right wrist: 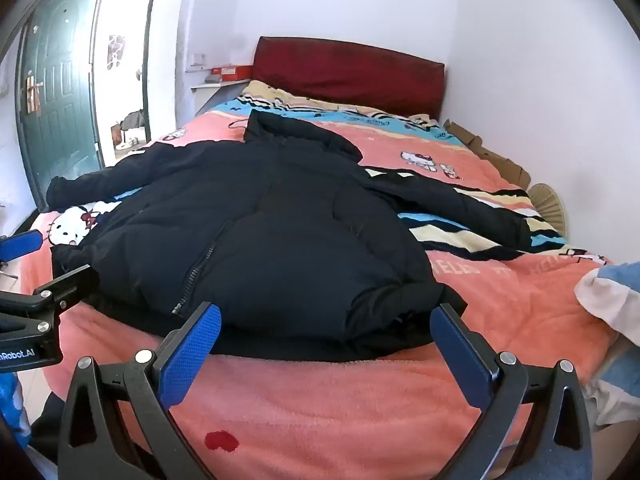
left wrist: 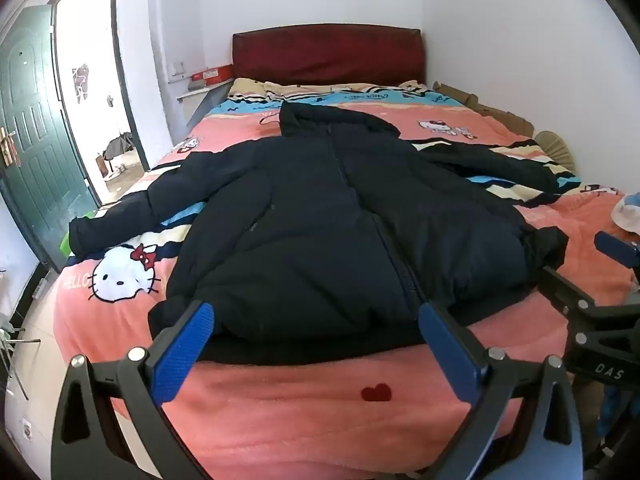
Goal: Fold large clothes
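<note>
On bed, jacket lengthwise, hood headboard-ward.

- "DAS" in pale letters stands on the black body of the right gripper, seen at the right of the left claw's own fingers.
- "nRobot.AI", cut off at its start by the picture edge, stands on the black body of the left gripper, seen at the left of the right claw's fingers.
- "HELLO" in white stands on the pink blanket, ahead and left of the left claw, beside the white cat face.
- Pale letters reading about "TELES" stand on the same blanket, ahead and right of the right claw; too blurred to be sure.
</note>
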`<state>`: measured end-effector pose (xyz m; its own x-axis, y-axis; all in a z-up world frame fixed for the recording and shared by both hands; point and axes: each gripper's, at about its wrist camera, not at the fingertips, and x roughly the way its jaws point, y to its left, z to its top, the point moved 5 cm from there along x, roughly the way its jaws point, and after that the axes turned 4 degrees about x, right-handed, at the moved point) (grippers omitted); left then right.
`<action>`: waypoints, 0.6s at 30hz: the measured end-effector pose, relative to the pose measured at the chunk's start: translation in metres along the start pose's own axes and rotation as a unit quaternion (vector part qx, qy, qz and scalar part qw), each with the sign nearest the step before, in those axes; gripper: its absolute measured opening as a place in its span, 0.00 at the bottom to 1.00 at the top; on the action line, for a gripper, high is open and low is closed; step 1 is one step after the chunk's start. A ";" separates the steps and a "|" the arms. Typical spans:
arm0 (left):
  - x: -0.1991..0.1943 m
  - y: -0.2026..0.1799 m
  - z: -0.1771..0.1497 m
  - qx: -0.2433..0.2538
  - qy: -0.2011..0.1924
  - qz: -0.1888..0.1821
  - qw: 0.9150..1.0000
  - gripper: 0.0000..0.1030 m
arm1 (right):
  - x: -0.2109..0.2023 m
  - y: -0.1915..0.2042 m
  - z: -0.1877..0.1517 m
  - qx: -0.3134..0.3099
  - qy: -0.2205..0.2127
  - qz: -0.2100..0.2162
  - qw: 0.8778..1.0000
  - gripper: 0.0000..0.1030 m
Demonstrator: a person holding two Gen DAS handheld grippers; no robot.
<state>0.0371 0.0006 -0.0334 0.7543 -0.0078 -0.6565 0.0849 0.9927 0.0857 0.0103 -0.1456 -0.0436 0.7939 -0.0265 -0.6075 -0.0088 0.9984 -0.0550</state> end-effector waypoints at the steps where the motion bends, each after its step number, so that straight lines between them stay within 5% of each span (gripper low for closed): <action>1: 0.000 0.001 0.000 -0.001 0.001 0.000 1.000 1.00 | 0.000 0.000 0.000 -0.001 0.002 -0.001 1.000 1.00; 18: 0.012 0.010 0.001 -0.009 0.010 0.010 1.000 1.00 | 0.010 0.000 0.001 -0.008 0.009 -0.004 1.000 1.00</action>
<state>0.0476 0.0102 -0.0392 0.7432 0.0152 -0.6689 0.0579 0.9945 0.0869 0.0185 -0.1454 -0.0493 0.7831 -0.0348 -0.6210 -0.0133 0.9973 -0.0726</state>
